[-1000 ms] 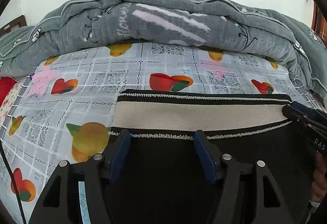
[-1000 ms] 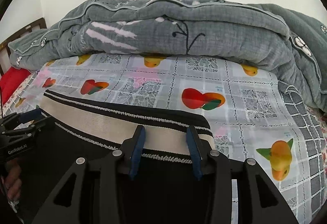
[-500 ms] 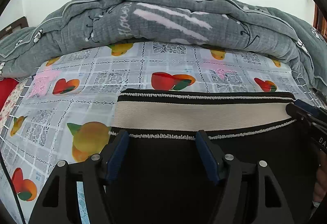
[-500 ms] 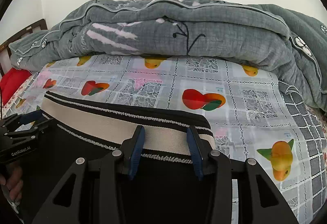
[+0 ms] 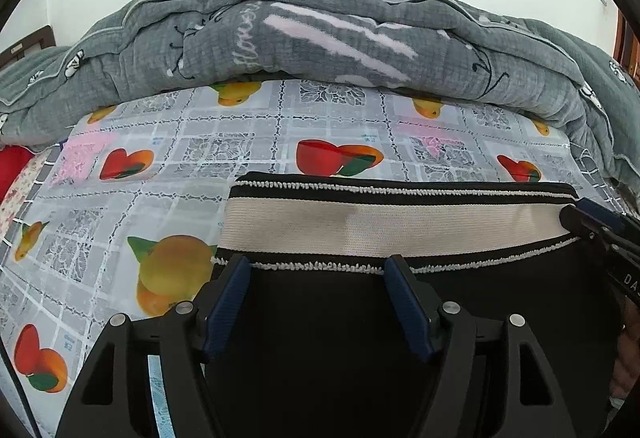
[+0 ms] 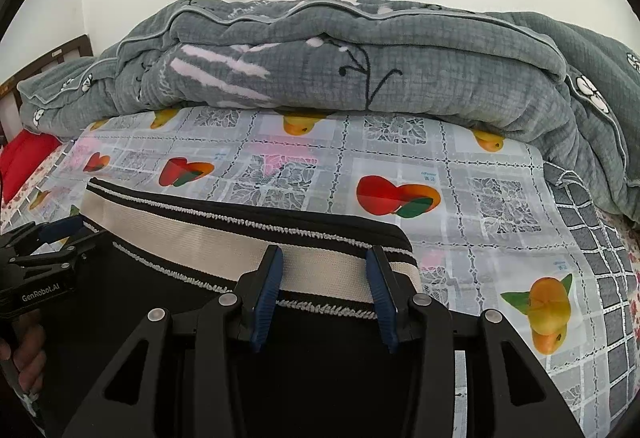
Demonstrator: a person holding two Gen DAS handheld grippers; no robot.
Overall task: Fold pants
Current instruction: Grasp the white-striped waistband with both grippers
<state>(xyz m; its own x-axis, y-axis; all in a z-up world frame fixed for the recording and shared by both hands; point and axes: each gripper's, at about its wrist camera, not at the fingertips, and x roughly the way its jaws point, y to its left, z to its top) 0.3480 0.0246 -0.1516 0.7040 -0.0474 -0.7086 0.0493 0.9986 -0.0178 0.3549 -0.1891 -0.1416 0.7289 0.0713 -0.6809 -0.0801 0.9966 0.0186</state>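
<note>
Black pants (image 5: 320, 338) with a cream and black striped waistband (image 5: 380, 224) lie flat on the fruit-print bed sheet (image 5: 160, 174). My left gripper (image 5: 318, 270) is open, its blue pads just short of the waistband near its left end. My right gripper (image 6: 324, 262) is open over the waistband (image 6: 224, 234) near its right end, pads on either side of the cream band. Each gripper shows at the edge of the other's view: the right one (image 5: 600, 234) and the left one (image 6: 48, 238).
A bulky grey quilt (image 5: 320, 38) is piled along the far side of the bed against a white wall. A red cloth (image 6: 24, 158) lies at the far left. A grey checked cloth (image 6: 592, 238) lies at the right edge.
Both grippers have drawn back slightly toward the near side. The left pads have come off the waistband's lower stripe. The pants have not moved.
</note>
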